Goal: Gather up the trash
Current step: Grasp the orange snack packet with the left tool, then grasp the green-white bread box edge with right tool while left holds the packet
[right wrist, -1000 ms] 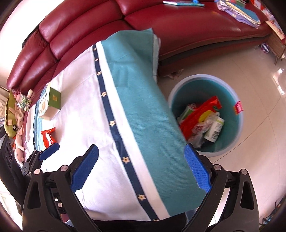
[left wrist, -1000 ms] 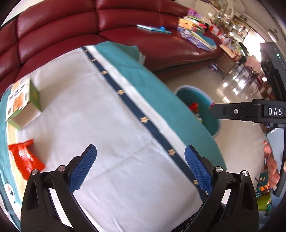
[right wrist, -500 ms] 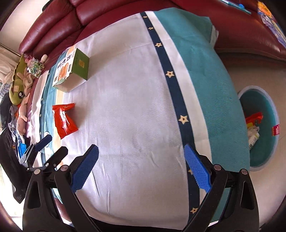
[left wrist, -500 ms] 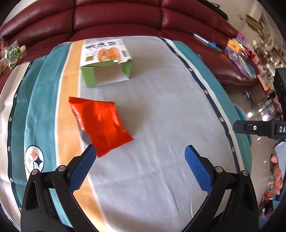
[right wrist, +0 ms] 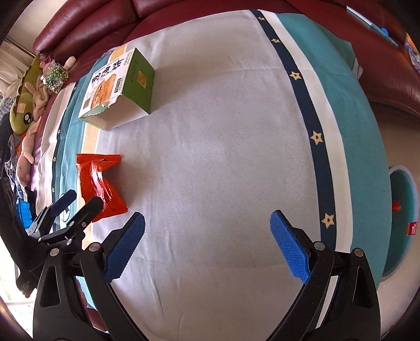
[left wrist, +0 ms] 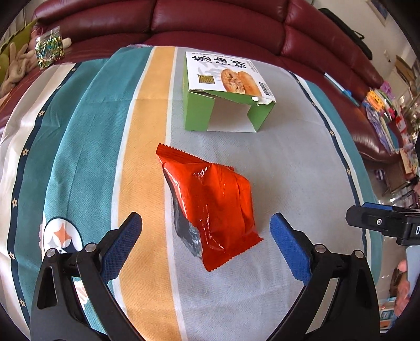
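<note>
1. Left hand-held gripper is hovering with its blue pads spread wide, the red snack wrapper lying between them, untouched.
2. Beyond the wrapper, the torn green box is sitting apart, open end facing the gripper.
3. Right hand-held gripper is also gaping over bare white cloth, pinching nothing.
4. Rightward, the striped worktop is dropping off to the floor, where the teal bin is standing.
5. Behind, a maroon sofa is curving round.

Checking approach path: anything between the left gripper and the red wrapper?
Nothing visible. The left gripper is open, and the red wrapper lies flat on the cloth right ahead of its fingers. The green box sits farther back, out of the path.
</note>
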